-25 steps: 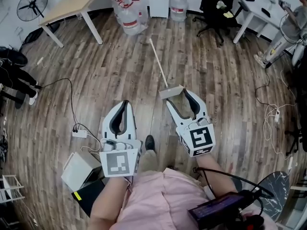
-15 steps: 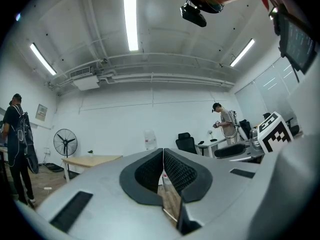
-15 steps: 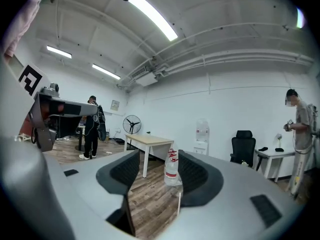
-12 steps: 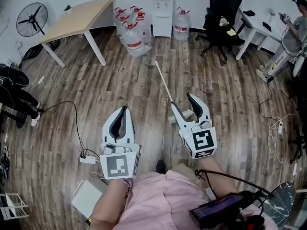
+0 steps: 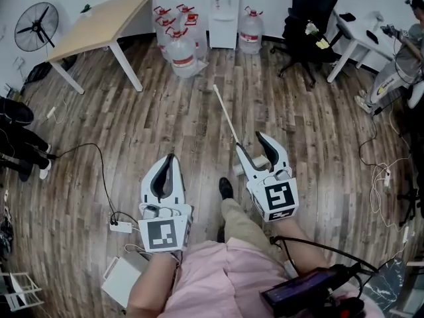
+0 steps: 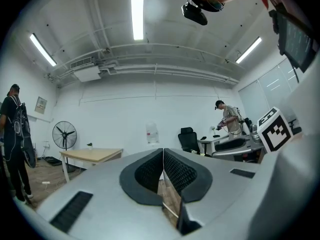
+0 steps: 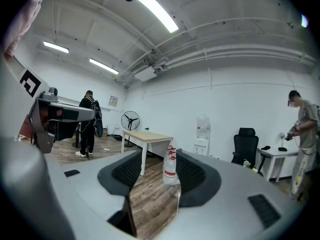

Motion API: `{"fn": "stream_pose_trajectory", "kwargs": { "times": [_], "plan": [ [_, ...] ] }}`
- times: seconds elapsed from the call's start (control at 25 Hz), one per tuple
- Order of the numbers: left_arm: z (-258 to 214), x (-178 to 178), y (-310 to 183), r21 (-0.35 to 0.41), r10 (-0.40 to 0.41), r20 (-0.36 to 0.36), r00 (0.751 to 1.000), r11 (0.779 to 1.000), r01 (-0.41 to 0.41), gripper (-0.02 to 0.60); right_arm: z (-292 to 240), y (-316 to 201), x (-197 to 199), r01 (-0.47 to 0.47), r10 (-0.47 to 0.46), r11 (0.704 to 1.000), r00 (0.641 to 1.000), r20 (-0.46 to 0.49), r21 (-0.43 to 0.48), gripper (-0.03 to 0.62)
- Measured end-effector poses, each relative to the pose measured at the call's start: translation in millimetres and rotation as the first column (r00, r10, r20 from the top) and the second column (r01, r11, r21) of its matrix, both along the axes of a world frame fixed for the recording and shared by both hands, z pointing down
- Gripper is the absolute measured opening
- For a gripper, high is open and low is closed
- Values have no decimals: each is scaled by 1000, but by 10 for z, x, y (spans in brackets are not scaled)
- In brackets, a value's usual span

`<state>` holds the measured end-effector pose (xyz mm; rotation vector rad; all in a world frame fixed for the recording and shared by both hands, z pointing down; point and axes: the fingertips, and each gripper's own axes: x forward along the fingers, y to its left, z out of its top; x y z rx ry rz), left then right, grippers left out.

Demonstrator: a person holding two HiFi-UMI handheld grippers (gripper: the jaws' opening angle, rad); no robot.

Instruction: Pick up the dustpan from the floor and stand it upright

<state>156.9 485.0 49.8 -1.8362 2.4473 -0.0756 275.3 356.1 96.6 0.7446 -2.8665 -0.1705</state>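
Observation:
The dustpan lies flat on the wooden floor in the head view. Its long pale handle point(image 5: 225, 114) points away toward the water bottles. Its pan point(image 5: 258, 161) shows between the jaws of my right gripper point(image 5: 252, 143), which hovers open over it; I cannot tell whether it touches the pan. The right gripper view shows that gripper point(image 7: 161, 168) open with only floor and bottles between its jaws. My left gripper point(image 5: 169, 159) hangs shut and empty to the left of the pan, over bare floor. In its own view the left gripper point(image 6: 163, 156) has its pads pressed together.
The person's shoe point(image 5: 226, 187) is stepped out between the grippers. Water bottles point(image 5: 179, 45), a dispenser point(image 5: 222, 5) and a wooden table point(image 5: 99, 22) stand at the back. An office chair point(image 5: 308, 15) stands at back right. A power strip with cables point(image 5: 120, 227) lies at left.
The person has walked up to the dustpan, so the pan has come under the open right gripper. A foot has stepped forward between the grippers. Both jaws kept their state.

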Motion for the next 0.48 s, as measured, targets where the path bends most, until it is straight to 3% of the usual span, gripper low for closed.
{"fn": "stream_pose_trajectory", "kwargs": {
  "times": [0.24,0.48],
  "plan": [
    [197,-400,-548,-40,-1,10,1000,999,1,14,186,-562,-439,0,0,1000,1000,0,-12,212],
    [305,-929,-1322,-74,13,16,1000,997,-12,14,331,-1495,-1003,-23,23,999,1000,-14,-31,206]
  ]
}}
